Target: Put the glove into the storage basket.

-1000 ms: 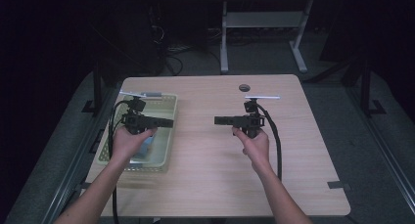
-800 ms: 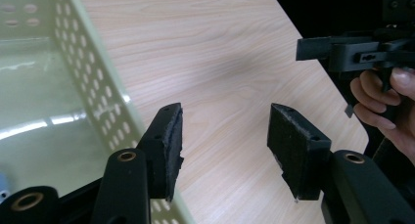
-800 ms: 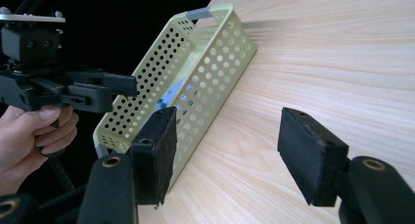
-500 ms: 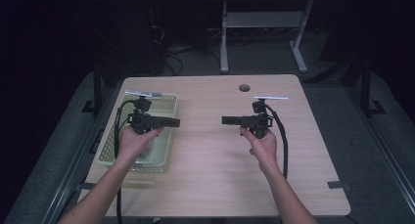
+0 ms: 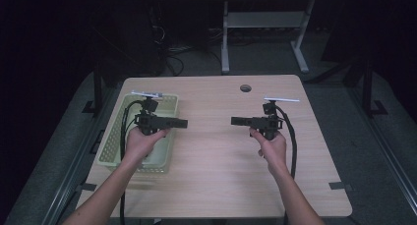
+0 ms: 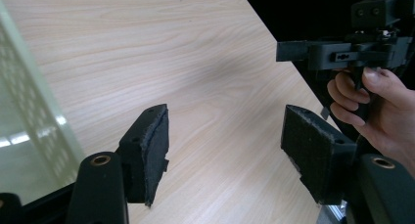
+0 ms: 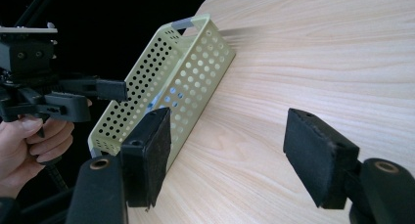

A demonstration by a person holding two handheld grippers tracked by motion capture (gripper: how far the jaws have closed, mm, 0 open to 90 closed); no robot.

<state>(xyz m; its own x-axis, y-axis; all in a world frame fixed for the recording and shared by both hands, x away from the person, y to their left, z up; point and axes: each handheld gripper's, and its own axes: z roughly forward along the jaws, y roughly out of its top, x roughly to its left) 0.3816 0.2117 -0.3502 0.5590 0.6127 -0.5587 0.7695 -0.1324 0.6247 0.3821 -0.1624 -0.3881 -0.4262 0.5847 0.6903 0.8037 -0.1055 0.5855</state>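
At table's left, the basket (image 5: 167, 103), judged light, stiff perforated plastic, suits a rim grip; left gripper (image 5: 183, 123) and right gripper (image 5: 235, 121) have just been opening, both empty.

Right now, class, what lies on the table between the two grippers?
Nothing: only bare wooden table separates the left gripper from the right gripper, seen in the high view.

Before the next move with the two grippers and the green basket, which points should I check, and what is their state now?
1. Left gripper fingers open, nothing between: ok.
2. Right gripper fingers open, nothing between: ok.
3. The two grippers apart, tips facing over the table: ok.
4. Green basket flat at the table's left side, under the left hand: ok.
5. Basket contents: cannot tell.
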